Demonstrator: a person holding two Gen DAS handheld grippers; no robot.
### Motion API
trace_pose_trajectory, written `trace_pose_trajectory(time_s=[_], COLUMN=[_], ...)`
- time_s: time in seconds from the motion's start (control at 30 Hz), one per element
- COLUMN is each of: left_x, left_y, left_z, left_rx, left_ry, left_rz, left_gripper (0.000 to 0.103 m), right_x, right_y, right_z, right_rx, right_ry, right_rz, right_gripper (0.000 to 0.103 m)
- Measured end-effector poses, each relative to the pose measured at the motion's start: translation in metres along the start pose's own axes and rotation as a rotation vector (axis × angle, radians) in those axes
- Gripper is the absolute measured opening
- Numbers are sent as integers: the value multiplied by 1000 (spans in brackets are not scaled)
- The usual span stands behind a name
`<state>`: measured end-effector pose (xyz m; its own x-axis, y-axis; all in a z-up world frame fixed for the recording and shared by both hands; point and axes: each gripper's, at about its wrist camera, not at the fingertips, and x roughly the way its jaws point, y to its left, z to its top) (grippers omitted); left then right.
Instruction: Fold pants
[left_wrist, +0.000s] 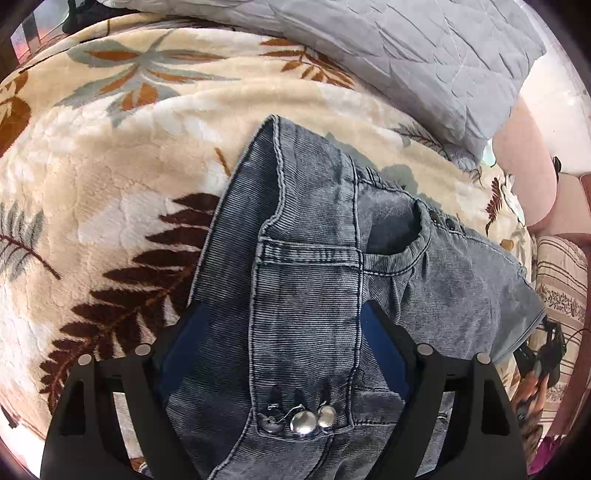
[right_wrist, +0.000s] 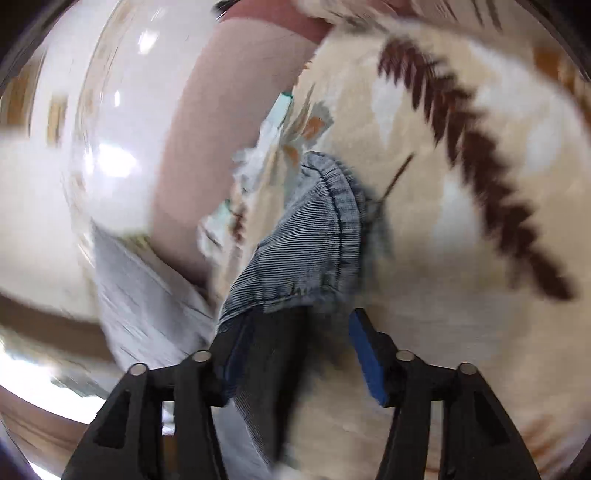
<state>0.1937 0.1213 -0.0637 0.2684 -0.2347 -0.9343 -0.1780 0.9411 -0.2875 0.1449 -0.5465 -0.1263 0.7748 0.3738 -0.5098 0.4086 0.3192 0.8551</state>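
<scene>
Grey-blue corduroy-like denim pants (left_wrist: 306, 280) lie folded on a cream leaf-print blanket (left_wrist: 110, 166), with metal buttons (left_wrist: 303, 421) at the near end. My left gripper (left_wrist: 286, 306) points down over the waistband, and its blue pads (left_wrist: 184, 350) stand wide on both sides of the cloth without squeezing it. In the blurred right wrist view, the stitched hem of the pants (right_wrist: 325, 221) lies on the blanket (right_wrist: 461, 295). My right gripper (right_wrist: 297, 319) is open. Cloth rests against its left finger, and its right pad (right_wrist: 369, 362) stands apart from the cloth.
A grey quilted cover (left_wrist: 424, 55) lies at the far side of the bed. A pink padded bed end (left_wrist: 524, 177) and striped bedding (left_wrist: 561, 266) are on the right. The right wrist view shows the pink padding (right_wrist: 207, 129) and the grey cover (right_wrist: 147, 295), both blurred.
</scene>
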Motion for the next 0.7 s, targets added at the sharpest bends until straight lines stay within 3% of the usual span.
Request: trace_pose_trajectory(time_s=[0.07,0.17,0.27,0.3,0.43,0.5,0.53,0.57,0.6,0.7], left_x=[-1,-2,4,4,8,10,11,11,10,5], left_y=[-2,-6,-8,-9,-18,-22,-25,-28,-29,-34], left_z=[-2,-5,-3,-3,-5,-8,-7,-5,-3,1], left_rx=[6,8,-8,-7,-4,4,6,0,-10,-19], left_ry=[-5,-7,-3,-6,-3,-6,-5,-3,-3,-5], left_rz=[8,2,-27,-29,-61,-44,-30,-20,-27,-54], left_gripper=[86,87,87,87,87,87,87,85,77,53], right_x=[7,10,-18,-26,-20,-9,-5,-1,-1,-31], right_y=[-12,-21,-28,-30,-23,-18,-13,-6,3,34], right_z=[1,-1,-13,-16,-4,5,8,12,14,16], right_rx=[132,221,278,282,230,198,157,110,44,-134], right_ry=[-16,-34,-158,-198,-166,-134,-134,-122,-112,-145], right_rz=[98,146,121,125,94,13,-12,-44,-96,-124], right_gripper=[62,62,64,70,78,77,63,41,8,5])
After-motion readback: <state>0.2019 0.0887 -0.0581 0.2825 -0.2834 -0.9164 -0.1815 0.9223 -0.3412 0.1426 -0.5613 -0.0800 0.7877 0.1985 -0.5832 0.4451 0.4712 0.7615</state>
